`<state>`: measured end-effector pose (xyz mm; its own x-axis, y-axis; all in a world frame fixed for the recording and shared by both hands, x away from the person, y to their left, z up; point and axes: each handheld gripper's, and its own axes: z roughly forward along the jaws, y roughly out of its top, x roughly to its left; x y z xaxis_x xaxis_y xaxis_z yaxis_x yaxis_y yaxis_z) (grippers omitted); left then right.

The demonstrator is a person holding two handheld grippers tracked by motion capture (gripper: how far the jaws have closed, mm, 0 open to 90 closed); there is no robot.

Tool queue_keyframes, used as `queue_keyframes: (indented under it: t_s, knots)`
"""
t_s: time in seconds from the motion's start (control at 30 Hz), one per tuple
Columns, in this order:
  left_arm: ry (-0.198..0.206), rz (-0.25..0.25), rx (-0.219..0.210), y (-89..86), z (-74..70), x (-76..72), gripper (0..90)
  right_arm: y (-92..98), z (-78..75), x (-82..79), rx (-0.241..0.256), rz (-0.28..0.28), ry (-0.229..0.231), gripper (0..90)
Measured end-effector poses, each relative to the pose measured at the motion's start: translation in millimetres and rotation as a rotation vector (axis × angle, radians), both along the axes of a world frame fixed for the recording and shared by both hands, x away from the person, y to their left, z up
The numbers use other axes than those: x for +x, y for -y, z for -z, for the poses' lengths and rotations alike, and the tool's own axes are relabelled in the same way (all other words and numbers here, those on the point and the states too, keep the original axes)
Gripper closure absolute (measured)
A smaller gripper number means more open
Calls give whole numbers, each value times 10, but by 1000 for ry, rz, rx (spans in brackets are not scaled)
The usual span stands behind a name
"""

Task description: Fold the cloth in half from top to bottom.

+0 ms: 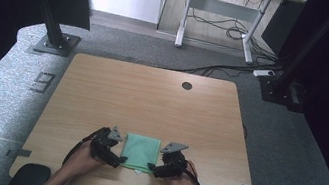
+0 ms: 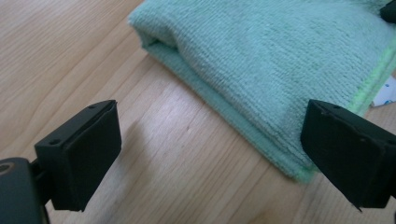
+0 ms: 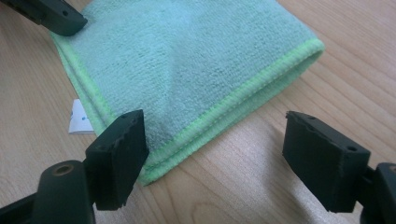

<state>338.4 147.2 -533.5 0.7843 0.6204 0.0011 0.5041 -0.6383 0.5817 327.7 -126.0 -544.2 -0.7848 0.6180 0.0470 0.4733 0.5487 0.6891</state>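
A folded mint-green cloth (image 1: 141,151) lies flat on the wooden table (image 1: 151,100) near its front edge. My left gripper (image 1: 119,158) stands open at the cloth's near left corner, and the cloth's folded edge (image 2: 261,70) runs between its black jaws. My right gripper (image 1: 154,168) is open at the near right corner, its jaws straddling the stitched hem of the cloth (image 3: 187,70). A white tag (image 3: 78,117) pokes out from under the cloth. One jaw tip of the left gripper (image 3: 49,14) shows at the top left of the right gripper view.
A round cable hole (image 1: 187,85) sits near the table's far edge. Beyond the table stand a black post base (image 1: 54,43), a white desk frame (image 1: 221,16) and loose cables (image 1: 227,70) on grey carpet.
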Motion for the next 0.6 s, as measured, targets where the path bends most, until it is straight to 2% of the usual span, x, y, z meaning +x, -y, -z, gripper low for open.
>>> queue_keyframes:
  t_s: [0.23,0.43,0.5,0.6]
  knots:
    - [-11,-23,-25,-48,21,5,50,12,8,-3,7,12,-6,208]
    - [22,-66,-53,-71,56,-73,47,16,18,-33,9,37,6,208]
    - [43,-86,-61,-75,84,-90,14,11,17,-30,1,42,18,211]
    - [50,-112,-94,-84,133,-64,0,21,19,-2,5,56,21,223]
